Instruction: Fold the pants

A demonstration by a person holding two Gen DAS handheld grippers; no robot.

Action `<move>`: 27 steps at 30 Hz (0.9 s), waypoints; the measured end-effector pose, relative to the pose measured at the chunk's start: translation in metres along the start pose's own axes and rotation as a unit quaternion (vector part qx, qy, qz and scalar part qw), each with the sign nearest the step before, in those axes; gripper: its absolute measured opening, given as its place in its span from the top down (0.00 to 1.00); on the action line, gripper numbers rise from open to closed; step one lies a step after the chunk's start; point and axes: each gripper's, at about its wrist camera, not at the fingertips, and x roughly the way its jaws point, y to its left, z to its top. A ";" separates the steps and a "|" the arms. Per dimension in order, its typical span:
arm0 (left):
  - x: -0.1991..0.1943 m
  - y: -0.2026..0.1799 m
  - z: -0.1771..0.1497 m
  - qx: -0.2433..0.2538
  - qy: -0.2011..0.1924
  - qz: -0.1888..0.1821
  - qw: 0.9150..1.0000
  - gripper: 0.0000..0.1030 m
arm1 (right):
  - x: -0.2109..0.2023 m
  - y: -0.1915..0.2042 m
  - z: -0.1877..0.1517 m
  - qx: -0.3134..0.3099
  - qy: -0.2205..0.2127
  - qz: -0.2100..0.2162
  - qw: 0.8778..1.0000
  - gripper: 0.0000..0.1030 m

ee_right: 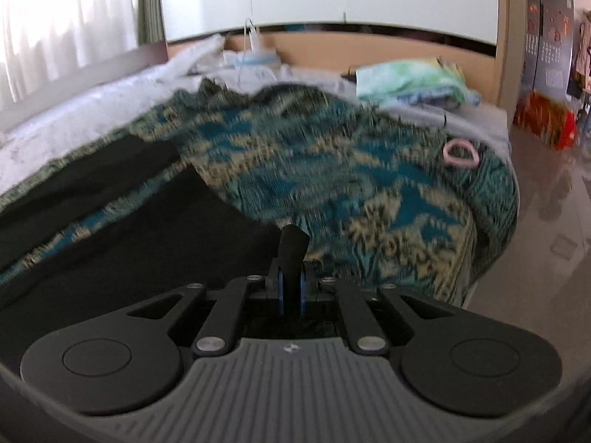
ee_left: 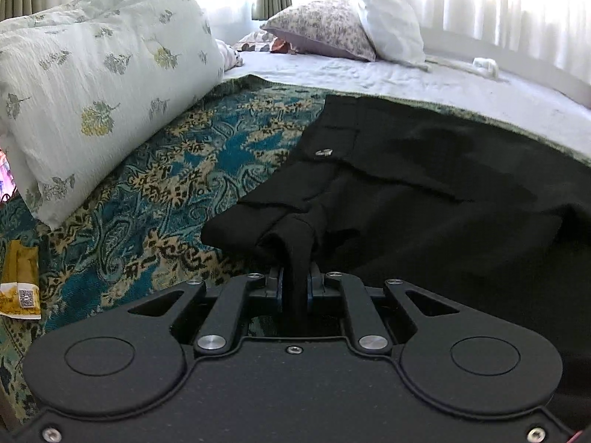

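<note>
- Your left gripper (ee_left: 294,288) pinches a fold of the black fabric pants (ee_left: 424,170) on the teal patterned bedspread (ee_left: 147,184).
- Your right gripper (ee_right: 291,289) clamps another bunched edge of them.

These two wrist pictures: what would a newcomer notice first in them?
First the black pants, spread over the teal patterned blanket on the bed, with a bunch of their cloth pinched in the left claw. The right claw also grips black cloth, and a pink ring lies further right on the blanket.
</note>
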 end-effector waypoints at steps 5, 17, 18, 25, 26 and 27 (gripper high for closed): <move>0.002 -0.003 -0.002 0.011 0.002 0.008 1.000 0.87 | 0.000 0.006 -0.001 -0.023 0.004 -0.011 1.000 0.87; -0.015 -0.028 0.001 0.074 -0.030 0.061 0.995 0.08 | -0.007 0.018 0.007 -0.061 0.000 -0.028 0.998 0.32; -0.021 -0.029 0.003 0.077 -0.041 0.060 0.994 0.07 | -0.010 0.018 0.009 -0.058 -0.002 -0.026 0.998 0.30; -0.046 -0.041 0.044 0.072 -0.063 0.024 0.995 0.00 | -0.034 0.023 0.039 -0.010 -0.006 0.009 1.000 0.13; -0.047 -0.042 0.049 0.062 -0.061 0.013 0.996 0.00 | -0.036 0.025 0.044 -0.005 -0.008 0.015 1.000 0.13; -0.046 -0.043 0.059 0.046 -0.054 0.000 0.997 0.00 | -0.039 0.027 0.047 0.004 -0.010 0.024 1.000 0.12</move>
